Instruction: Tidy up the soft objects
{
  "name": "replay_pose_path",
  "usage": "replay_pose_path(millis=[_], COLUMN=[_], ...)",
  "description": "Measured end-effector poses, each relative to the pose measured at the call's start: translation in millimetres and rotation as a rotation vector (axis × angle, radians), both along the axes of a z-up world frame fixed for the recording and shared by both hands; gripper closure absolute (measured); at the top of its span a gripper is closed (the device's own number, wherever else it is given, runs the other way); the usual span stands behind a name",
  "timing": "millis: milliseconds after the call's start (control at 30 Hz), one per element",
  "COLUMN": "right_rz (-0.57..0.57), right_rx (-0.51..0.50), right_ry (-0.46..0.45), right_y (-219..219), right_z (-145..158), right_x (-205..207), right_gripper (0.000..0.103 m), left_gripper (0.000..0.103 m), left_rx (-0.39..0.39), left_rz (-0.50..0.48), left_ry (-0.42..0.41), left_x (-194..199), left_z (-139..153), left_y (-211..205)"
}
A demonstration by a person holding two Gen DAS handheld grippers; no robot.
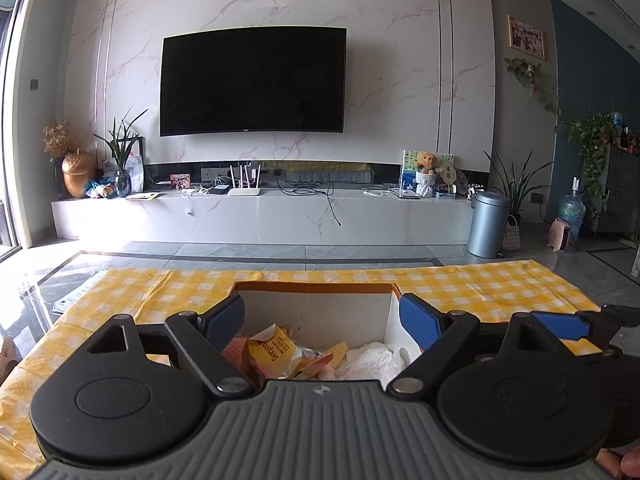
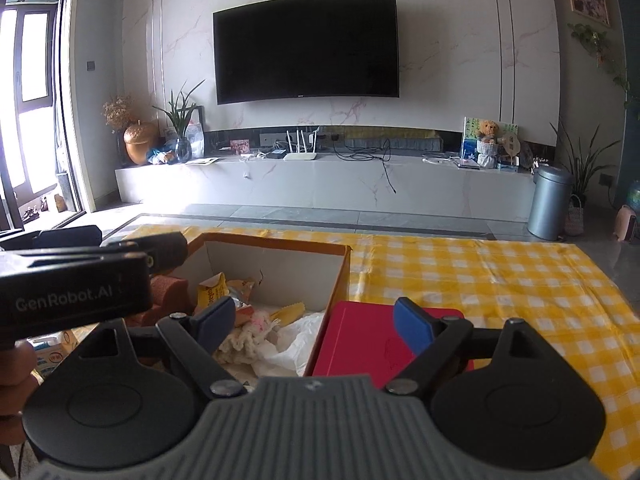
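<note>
An open cardboard box [image 1: 316, 288] [image 2: 276, 246] stands on the yellow checked tablecloth [image 1: 480, 284] [image 2: 480, 276]. It holds a yellow snack wrapper [image 1: 272, 350] [image 2: 210, 292], a white plastic bag [image 1: 376, 360] [image 2: 298, 340], a cream knitted cloth [image 2: 244, 342] and a reddish-brown sponge [image 2: 172, 292]. My left gripper [image 1: 324, 322] is open and empty above the box. My right gripper [image 2: 314, 320] is open and empty over the box's right wall, its right finger above a red flat lid [image 2: 360, 344].
The left gripper's body [image 2: 80, 284] shows at the left of the right wrist view. Beyond the table are a grey floor, a TV console [image 1: 260, 216], a wall TV [image 1: 252, 80] and a grey bin [image 1: 488, 224].
</note>
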State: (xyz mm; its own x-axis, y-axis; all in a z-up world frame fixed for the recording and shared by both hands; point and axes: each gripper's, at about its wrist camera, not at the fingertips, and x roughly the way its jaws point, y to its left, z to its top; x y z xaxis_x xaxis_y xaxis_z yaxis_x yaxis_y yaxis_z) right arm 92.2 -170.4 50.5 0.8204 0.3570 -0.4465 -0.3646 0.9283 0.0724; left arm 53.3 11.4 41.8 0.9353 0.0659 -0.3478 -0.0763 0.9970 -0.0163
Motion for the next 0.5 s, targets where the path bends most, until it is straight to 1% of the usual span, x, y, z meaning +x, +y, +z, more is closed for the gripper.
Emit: replay_pose_path(millis=[100,200,400,500], right_rz=[-0.004,0.003,-0.006,0.002], right_rx=[-0.003,-0.016,-0.018,-0.025], right_ry=[-0.020,-0.022,-0.028,-0.032], right_y=[-1.4,-1.5,1.4,1.8], right_z=[-1.5,-3.9,-7.9,-8.7], right_x=[0.4,2.4,3.0,3.7], right_gripper=[0.018,0.018,0.018,0.018], left_gripper=[0.001,0.001,0.001,0.001], left_rx=[-0.002,0.022,0.032,0.039], left_rz=[0.002,-0.010,0.015,0.007], left_ry=[-0.012,-0.013,-0.015,-0.011], left_x=[-1.6,-1.5,-0.6,-0.5], left_z=[-3.3,-5.6,-7.7,-6.8], left_y=[-2.1,-3.6,-6.5,-5.3])
